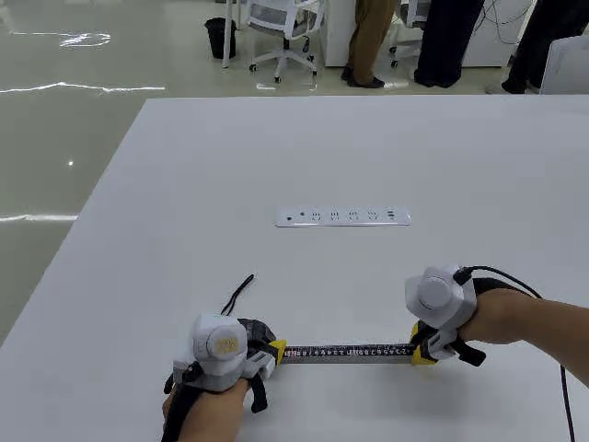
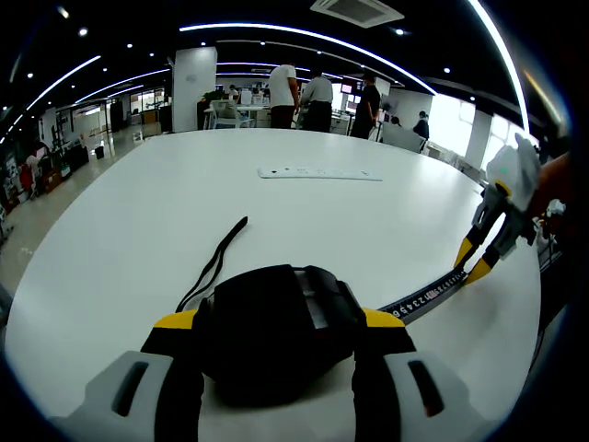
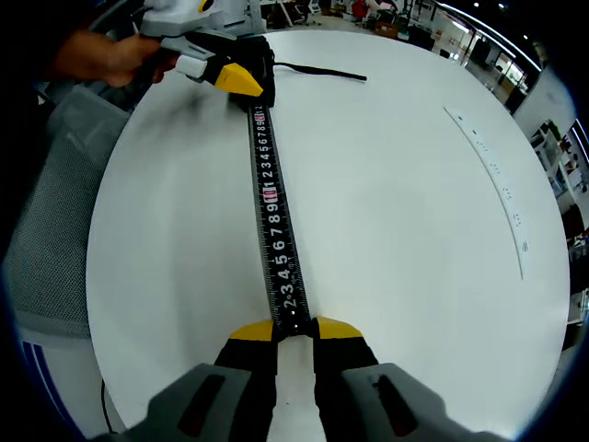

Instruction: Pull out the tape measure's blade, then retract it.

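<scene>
The black tape measure case rests on the white table, and my left gripper is shut on it. In the head view the case sits at the lower left under that gripper. Its black blade runs out to the right along the table. My right gripper is shut on the blade's end. In the right gripper view the blade stretches from my right gripper up to the case. A black wrist strap trails from the case.
A white power strip lies flat in the middle of the table. Beyond the far edge are an office chair, a black bin and several standing people. A black cable runs along my right arm.
</scene>
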